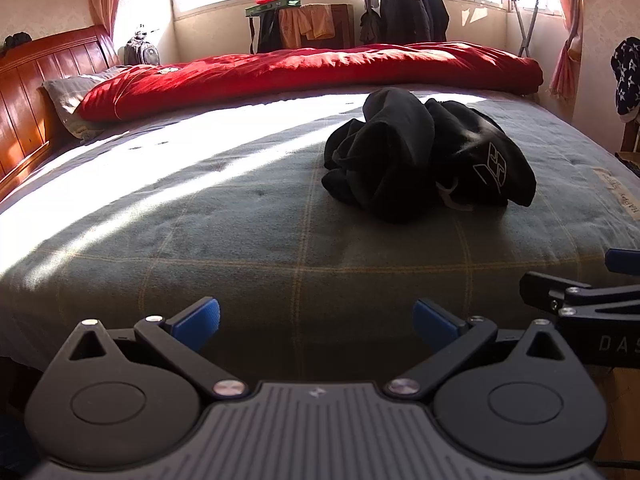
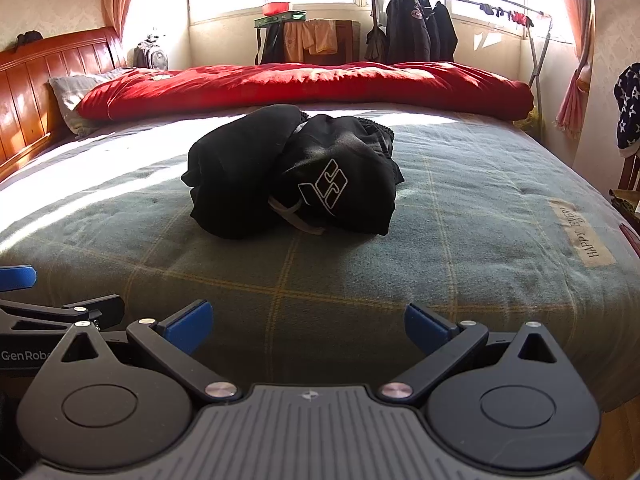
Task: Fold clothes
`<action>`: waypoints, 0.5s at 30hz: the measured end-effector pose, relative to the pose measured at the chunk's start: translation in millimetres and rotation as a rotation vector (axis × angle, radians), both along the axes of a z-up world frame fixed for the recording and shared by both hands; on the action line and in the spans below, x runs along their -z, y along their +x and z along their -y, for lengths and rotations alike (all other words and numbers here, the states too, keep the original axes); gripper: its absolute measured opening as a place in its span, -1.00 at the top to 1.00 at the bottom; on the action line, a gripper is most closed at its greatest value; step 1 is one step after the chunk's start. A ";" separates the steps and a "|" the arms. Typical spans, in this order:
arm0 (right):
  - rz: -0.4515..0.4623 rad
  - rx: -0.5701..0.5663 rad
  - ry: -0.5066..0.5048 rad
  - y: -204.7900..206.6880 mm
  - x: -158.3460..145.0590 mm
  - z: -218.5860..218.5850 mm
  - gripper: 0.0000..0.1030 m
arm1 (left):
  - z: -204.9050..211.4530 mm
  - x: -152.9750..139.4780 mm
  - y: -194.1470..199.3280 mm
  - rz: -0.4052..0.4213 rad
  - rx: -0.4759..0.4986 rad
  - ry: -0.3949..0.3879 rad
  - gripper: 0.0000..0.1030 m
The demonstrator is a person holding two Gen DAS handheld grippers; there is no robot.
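Black garment (image 1: 428,156) crumpled in soft lump mid-bed, white outlined logo and pale drawstring showing. Bed (image 1: 248,232) cover grey-green woven, thin yellow check. Red quilt (image 1: 304,72) rolled along far side. Left hand-held gripper (image 1: 316,320) and right hand-held gripper (image 2: 308,322): blue pads wide apart, empty, near bed edge.

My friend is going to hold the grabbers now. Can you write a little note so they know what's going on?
Left hand-held gripper: open, empty, near the bed's edge.
Right hand-held gripper: open, empty, beside it.
Black garment: crumpled in a heap on the grey-green blanket, white logo showing, in front of the red quilt.
Done: nothing folded yet.
Left: reach in, spread it flat, then fold.
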State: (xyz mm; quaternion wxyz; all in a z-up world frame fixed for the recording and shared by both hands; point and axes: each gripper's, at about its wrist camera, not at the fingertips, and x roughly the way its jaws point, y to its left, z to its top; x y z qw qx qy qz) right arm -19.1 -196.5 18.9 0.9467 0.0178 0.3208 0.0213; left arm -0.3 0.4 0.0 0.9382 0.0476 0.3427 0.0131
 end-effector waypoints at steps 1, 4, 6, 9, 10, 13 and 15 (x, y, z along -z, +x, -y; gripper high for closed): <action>0.000 0.000 0.001 -0.2 0.0 0.1 -1.00 | -0.4 0.1 -0.4 -0.001 0.000 0.002 -0.99; -0.002 0.000 0.005 -0.6 0.2 0.4 -1.00 | -0.9 0.1 -1.4 -0.004 0.001 0.004 -0.99; -0.003 0.000 0.007 -0.9 0.3 0.7 -1.00 | 0.7 -0.3 0.4 -0.006 0.001 0.005 -0.99; -0.003 0.001 0.009 -1.4 0.7 1.3 -1.00 | 1.8 -1.4 2.6 -0.009 0.001 0.004 -0.99; -0.003 0.001 0.009 -0.8 1.4 1.6 -1.00 | 2.5 -1.8 3.2 -0.010 0.000 0.004 -0.99; -0.006 0.000 0.007 0.8 -0.8 -0.1 -1.00 | -1.8 0.3 0.6 -0.007 0.001 -0.006 -0.99; -0.006 0.000 0.007 1.1 -0.8 0.1 -1.00 | -1.4 0.7 1.2 -0.009 0.002 -0.005 -0.99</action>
